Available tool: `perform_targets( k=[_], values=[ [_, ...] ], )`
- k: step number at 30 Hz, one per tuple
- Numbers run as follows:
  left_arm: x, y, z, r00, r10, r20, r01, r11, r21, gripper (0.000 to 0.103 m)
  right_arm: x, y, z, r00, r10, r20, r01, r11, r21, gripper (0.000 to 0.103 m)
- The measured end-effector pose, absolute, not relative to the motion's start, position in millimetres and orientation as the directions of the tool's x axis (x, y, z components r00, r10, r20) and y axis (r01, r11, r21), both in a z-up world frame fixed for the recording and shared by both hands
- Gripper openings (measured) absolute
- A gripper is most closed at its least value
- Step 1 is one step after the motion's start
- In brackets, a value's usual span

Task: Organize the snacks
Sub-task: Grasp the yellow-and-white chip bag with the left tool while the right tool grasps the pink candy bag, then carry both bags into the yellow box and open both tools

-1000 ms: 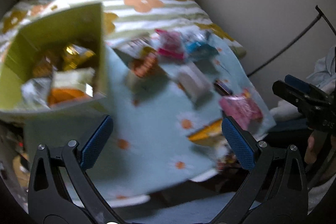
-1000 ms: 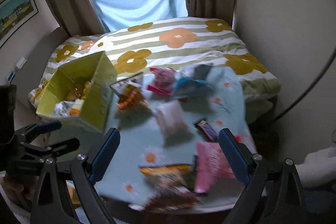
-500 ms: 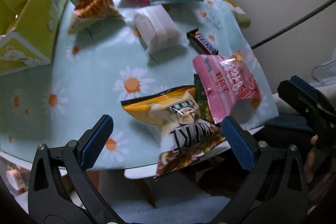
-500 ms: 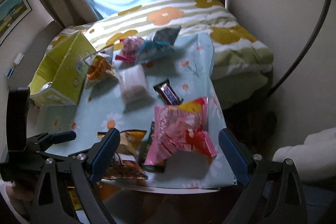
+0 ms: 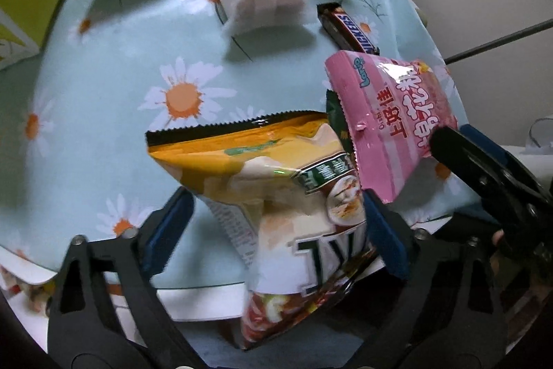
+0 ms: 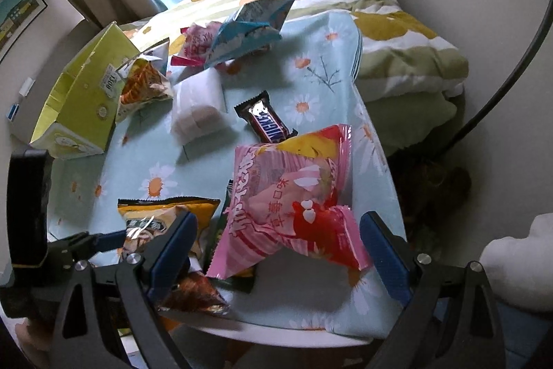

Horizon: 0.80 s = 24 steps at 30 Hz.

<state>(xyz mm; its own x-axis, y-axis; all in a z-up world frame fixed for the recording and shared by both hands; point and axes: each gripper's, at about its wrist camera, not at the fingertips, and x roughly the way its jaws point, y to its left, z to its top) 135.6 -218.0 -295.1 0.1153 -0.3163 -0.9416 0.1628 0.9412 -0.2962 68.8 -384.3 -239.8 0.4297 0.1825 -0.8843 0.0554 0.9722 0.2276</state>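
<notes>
- Your left gripper [image 5: 276, 223] straddles the yellow snack bag [image 5: 262, 168] at the near edge of the table [image 5: 103, 85]; its jaws are closing, the bag lies between them, and the pads do not look pressed on it yet.
- Your right gripper [image 6: 276, 241] stands wide over the pink snack bag [image 6: 287, 196], which lies just beside the yellow one and overlaps a dark green packet [image 6: 221, 230]; nothing is gripped there.
- Both bags look light, puffed with air and glossy, so expect the film to be slick and to give under the pads. The contents are probably brittle; a hard squeeze through the belly would likely crush them.
- Take the yellow bag across its narrower middle or near the serrated top seal, where the film is flat and stiffer. Part of it hangs over the table edge, so it may tip off if nudged.
- For the pink bag, a crimped end seam looks the safest hold.
- The chocolate bar [image 6: 266, 120] and the white wrapped pack [image 6: 197, 113] sit farther back, firmer and easier to pinch.
- The green box [image 6: 79, 99], far left, already open, is presumably where the snacks go.
</notes>
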Motion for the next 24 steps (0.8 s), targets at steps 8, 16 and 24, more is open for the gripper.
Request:
perform_targets(
  k=[8,16,24],
  values=[
    [136,-208,-295,0.126,-0.334,-0.934,0.130,0.939,-0.318,0.069,80,-383,-252,0.403,0.190,-0.895,0.046,0.973,0.227,0.094],
    [134,-195,-279,0.198,-0.292,-0.936,0.133,0.954,-0.269,0.068,93,-376,-263,0.375,0.196,-0.906,0.026,0.975,0.221,0.094],
    [133,-172,-261,0.250,-0.256,-0.934,0.102,0.966,-0.237,0.068,107,-368,-274,0.360,0.186,-0.914,0.008,0.979,0.203,0.094]
  ],
)
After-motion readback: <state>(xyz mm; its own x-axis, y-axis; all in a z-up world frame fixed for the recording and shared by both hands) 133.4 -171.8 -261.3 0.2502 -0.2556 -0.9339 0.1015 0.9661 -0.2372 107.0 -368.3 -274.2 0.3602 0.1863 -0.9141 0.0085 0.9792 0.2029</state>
